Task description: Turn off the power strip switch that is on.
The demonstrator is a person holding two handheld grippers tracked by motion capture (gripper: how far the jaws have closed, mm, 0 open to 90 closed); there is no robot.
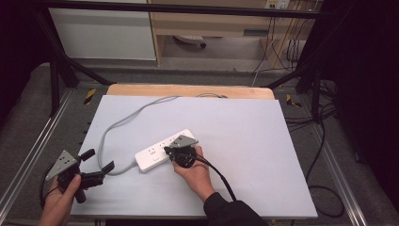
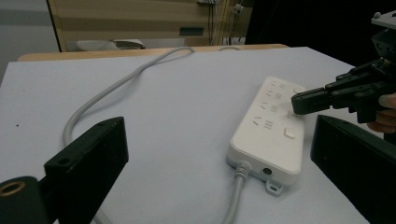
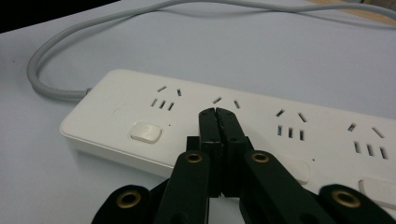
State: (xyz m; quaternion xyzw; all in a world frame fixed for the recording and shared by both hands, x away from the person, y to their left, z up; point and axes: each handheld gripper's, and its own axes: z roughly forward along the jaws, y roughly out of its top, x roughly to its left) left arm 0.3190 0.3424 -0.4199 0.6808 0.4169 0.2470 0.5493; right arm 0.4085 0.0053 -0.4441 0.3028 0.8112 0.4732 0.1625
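So the whole setup is laid out on a pale table top (image 1: pixel 244 141), with a white power strip (image 1: pixel 164 149) lying slantwise near the middle-left and its grey cord (image 1: pixel 123 121) looped off toward the far edge. The strip's row of sockets and little switch buttons (image 3: pixel 145 131) can be seen pretty clearly in the right gripper view.

The right gripper (image 3: pixel 217 113) is held just over the strip's top face, jaws pressed together with nothing between them, tips pointed down at the sockets. Contact can't really be confirmed, since the tips hide the spot underneath. The left gripper (image 1: pixel 101 166) is parked at the near-left of the table, jaws spread wide, well clear of the strip but aimed at its cord end.

The step in hand looks like a switch being poked with the closed tips. Next, the tips would probably need to be shifted sideways onto a button and pushed straight down, with the strip maybe steadied from the left.
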